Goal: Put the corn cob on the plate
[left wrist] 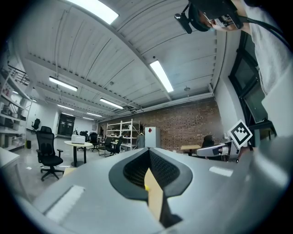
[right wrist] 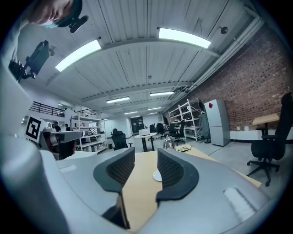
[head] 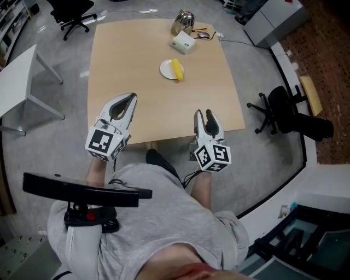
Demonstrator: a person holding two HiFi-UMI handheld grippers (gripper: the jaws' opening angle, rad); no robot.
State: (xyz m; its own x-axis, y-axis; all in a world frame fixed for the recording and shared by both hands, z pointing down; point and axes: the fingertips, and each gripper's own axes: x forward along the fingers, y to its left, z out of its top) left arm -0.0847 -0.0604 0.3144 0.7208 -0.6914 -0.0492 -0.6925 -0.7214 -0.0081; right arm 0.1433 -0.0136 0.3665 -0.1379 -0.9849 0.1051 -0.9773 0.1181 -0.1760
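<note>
At the near edge of the table (head: 136,71), the left gripper (head: 133,97) has its jaws together, holding nothing. The right gripper (head: 204,113) is half open and empty. Farther on, the corn cob (head: 177,69) lies on the white plate (head: 165,70). Beyond them are a white box (head: 183,42) and a metal kettle (head: 184,22).

A light wooden table (head: 164,82) is seen on grey carpet, and near its far edge a white box (head: 183,42) is set just in front of a shiny metal kettle (head: 184,22). A black office chair (head: 290,112) is placed off the table's right side, a second black chair (head: 71,13) beyond its far left corner, and a white side table (head: 16,76) well to the left. In the right gripper view, a brick wall (right wrist: 256,82), a white cabinet (right wrist: 216,121), metal shelving (right wrist: 183,119) and ceiling strip lights (right wrist: 183,36) are shown.
</note>
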